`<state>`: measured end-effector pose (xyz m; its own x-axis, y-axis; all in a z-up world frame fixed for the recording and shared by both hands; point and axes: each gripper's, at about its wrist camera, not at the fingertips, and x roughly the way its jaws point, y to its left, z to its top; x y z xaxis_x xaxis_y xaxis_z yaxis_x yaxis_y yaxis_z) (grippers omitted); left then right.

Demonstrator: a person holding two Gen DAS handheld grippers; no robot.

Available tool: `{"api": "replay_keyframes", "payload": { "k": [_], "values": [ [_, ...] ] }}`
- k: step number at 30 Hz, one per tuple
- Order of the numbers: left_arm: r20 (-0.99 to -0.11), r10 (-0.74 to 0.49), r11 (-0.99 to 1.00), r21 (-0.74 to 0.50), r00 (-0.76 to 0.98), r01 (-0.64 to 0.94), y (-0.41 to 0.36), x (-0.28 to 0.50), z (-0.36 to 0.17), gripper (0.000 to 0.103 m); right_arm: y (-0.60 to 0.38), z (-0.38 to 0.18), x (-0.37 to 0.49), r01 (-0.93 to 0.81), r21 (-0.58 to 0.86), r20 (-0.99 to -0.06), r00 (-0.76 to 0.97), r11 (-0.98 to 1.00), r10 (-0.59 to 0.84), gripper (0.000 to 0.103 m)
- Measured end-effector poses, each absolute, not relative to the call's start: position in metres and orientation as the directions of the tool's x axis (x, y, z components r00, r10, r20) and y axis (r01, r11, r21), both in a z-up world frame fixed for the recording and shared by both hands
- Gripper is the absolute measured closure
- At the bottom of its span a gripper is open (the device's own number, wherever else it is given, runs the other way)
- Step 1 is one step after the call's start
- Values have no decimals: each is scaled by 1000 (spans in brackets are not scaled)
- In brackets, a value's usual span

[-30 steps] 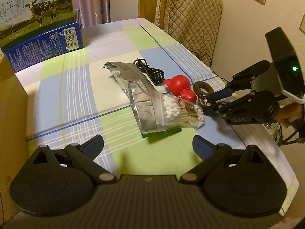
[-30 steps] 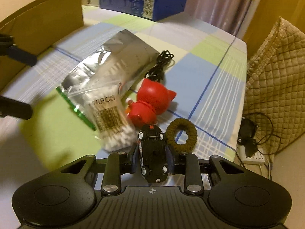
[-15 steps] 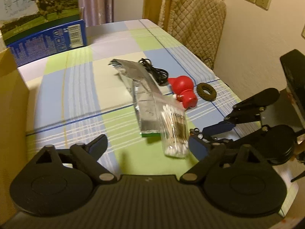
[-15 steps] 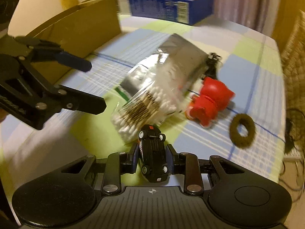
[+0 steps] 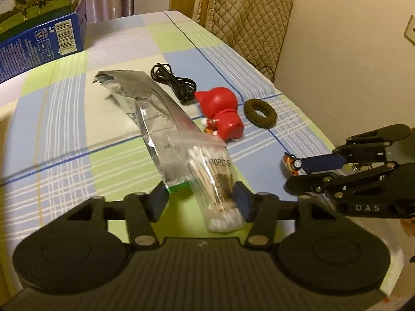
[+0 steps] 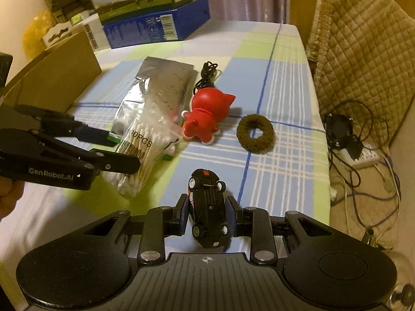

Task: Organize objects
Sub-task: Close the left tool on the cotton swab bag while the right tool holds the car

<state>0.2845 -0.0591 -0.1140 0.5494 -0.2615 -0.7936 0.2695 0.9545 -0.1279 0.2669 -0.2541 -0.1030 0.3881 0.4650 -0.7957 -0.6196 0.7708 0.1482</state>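
Note:
My right gripper point(image 6: 208, 213) is shut on a black toy car point(image 6: 208, 207), held upside down above the table's near right part; it also shows in the left wrist view point(image 5: 293, 164). My left gripper point(image 5: 201, 200) is open with its fingers on either side of the near end of a clear bag of cotton swabs point(image 5: 214, 178), which lies on a silver foil pouch point(image 5: 145, 103). In the right wrist view the left gripper point(image 6: 114, 150) sits around that bag point(image 6: 141, 150). A red toy figure point(image 6: 206, 115), a brown hair tie point(image 6: 255, 133) and a black cable point(image 6: 207, 73) lie beyond.
A cardboard box point(image 6: 54, 75) stands at the table's left. A blue carton point(image 6: 155, 27) with a milk box on it stands at the back. A quilted chair cover point(image 6: 363, 51) is to the right, with a power strip and cables point(image 6: 363, 155) on the floor.
My left gripper has moved forward and narrowed around the cotton swab bag. My right gripper has pulled back to the right with the toy car still in it.

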Motion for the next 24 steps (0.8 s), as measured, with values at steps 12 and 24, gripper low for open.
{"api": "replay_keyframes", "payload": {
  "k": [12,24],
  "values": [
    [-840,-209,948,-49,500,313,-30,219,-97,79,-242,-93,240,-585,236,-790,350,776,504,76],
    [-848,-177,957,-29,500,289,-36,233,-113,54,-244,-97,228,-522,264,-794,360,811,491,76]
  ]
}}
